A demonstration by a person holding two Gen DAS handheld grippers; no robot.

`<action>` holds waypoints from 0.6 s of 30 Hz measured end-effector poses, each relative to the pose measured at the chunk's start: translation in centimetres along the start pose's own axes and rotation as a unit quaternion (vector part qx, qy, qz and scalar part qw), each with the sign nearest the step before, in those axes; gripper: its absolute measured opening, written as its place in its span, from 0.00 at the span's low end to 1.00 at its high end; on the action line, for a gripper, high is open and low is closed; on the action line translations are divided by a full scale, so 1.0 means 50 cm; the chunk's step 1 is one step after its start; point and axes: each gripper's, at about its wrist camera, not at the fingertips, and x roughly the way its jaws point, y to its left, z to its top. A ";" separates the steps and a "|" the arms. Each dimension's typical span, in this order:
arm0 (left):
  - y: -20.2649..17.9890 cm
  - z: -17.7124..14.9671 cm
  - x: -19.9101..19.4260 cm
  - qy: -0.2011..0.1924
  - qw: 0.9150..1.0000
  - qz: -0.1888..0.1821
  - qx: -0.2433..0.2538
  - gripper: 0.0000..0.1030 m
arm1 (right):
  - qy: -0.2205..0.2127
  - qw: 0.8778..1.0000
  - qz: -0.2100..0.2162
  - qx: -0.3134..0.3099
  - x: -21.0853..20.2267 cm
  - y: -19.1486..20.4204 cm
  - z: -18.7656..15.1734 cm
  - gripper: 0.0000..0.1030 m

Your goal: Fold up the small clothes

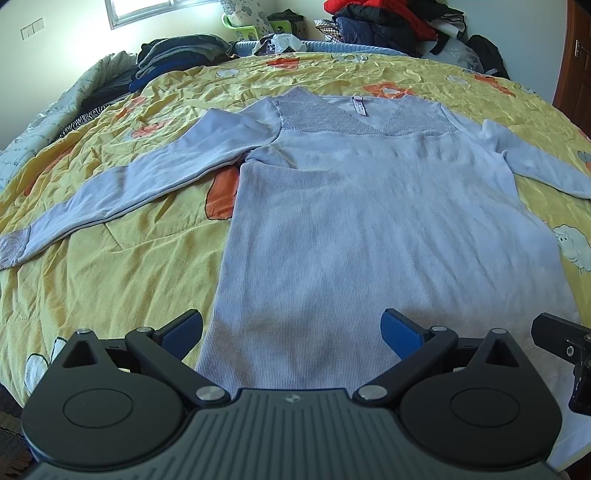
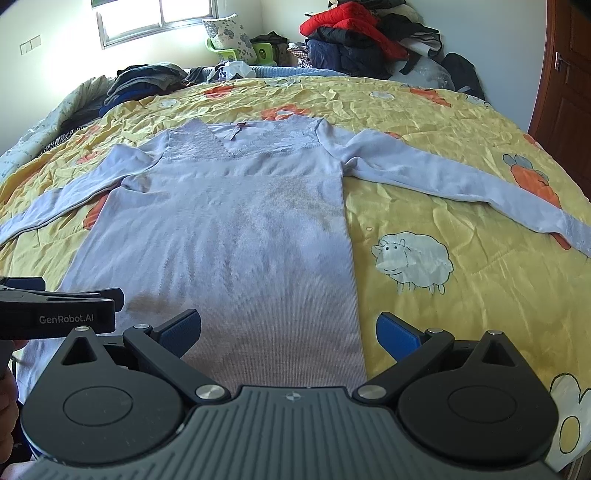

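Top (image 1: 369, 221) lies flat, front up, in the middle of the bed (image 1: 110, 277), hem at the near edge and neckline toward the far edge. Both sleeves are spread outward: left sleeve (image 1: 129, 177) angled toward the left edge, right sleeve (image 2: 443, 181) toward the right edge. A yellow printed quilt (image 2: 443, 110) covers the bed; unfolded clothes are piled along the far edge (image 2: 362, 33).

Left gripper (image 1: 291, 332) hovers above the hem near its left corner, jaws wide apart and holding nothing. Right gripper (image 2: 288, 332) hovers above the hem's right corner, jaws equally wide and empty. Neither touches the fabric.

Step in hand, as judged: first fold, not yet begun. Recommended procedure:

1. Bring each sleeve across the body first, so the outline becomes a plain rectangle.
2. Grasp each sleeve near the cuff, lift only enough to clear the quilt, and lay it flat without twisting.
3. Pinch both layers of knit when taking the hem; a single layer will pull the front away from the back.
4. Move both grippers together at the same height to keep the fold line straight.

The knit appears thin and stretchy, so avoid dragging. The quilt is creased and may bunch under the top.
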 end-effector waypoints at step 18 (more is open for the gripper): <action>-0.001 -0.001 0.002 -0.001 1.000 0.000 0.001 1.00 | -0.002 1.000 0.003 0.012 0.004 -0.015 0.000 0.99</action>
